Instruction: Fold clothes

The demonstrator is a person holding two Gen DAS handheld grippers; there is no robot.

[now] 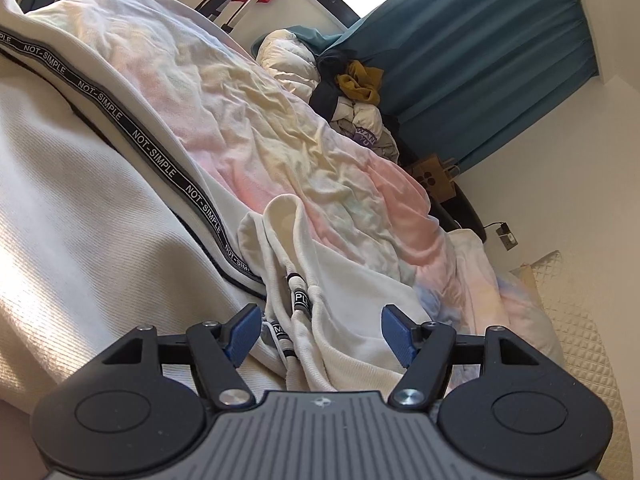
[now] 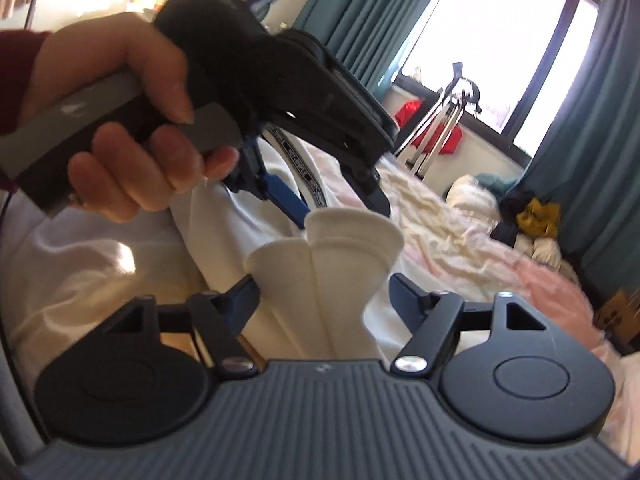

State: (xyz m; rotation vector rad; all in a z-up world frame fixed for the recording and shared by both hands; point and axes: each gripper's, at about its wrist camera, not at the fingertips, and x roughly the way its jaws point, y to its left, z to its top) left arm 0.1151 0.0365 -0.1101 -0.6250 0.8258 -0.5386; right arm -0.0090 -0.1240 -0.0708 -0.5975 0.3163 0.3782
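A cream white garment point(image 1: 80, 208) with a black "NOT-SIMPLE" tape stripe point(image 1: 152, 156) lies on the bed. Its bunched hood and drawstrings point(image 1: 296, 296) lie between the blue pads of my left gripper point(image 1: 320, 334), which is open and not closed on the cloth. In the right wrist view, a ribbed cream cuff point(image 2: 324, 248) of the garment stands up between the fingers of my right gripper point(image 2: 326, 300), which is open. The left gripper point(image 2: 280, 192) shows there too, held by a hand point(image 2: 120, 120) just above the garment.
The bed is covered by a crumpled pastel pink and yellow sheet point(image 1: 280, 120). A pile of clothes point(image 1: 352, 88) lies at its far end by teal curtains point(image 1: 480, 60). A quilted headboard or pillow point(image 1: 580, 320) is at right. A metal stand point(image 2: 440, 120) is near the window.
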